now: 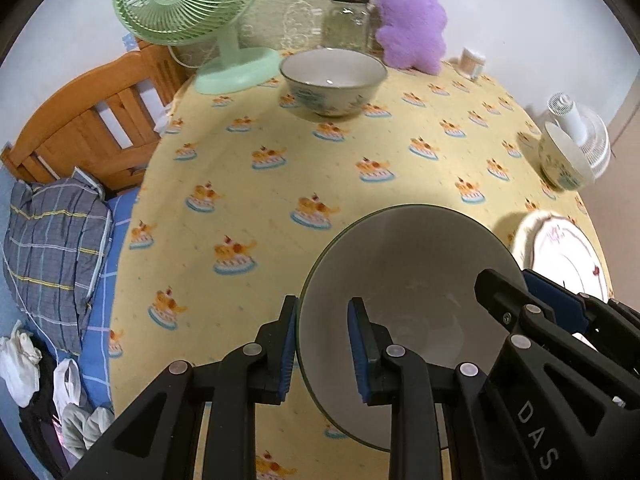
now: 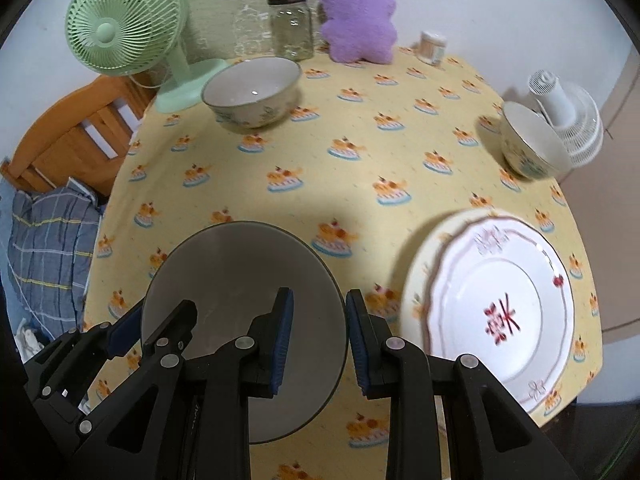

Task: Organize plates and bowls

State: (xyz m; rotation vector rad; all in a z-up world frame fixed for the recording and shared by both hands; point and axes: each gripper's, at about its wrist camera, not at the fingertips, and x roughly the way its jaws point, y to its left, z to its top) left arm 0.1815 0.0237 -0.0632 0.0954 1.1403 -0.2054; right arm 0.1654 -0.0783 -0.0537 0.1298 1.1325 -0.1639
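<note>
held bowl: near rim hidden behind the jaws
stacked plates: print motion-blurred
small jar: at 1 o'clock, contents too small to tell

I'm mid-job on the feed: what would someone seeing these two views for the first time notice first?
The grey bowl up front, pinched at opposite rims by the left gripper and right gripper. Next, the stacked plates at the table's right edge, the top one white with a red mark. Behind, a green fan and purple plush stand at the far edge.
</note>
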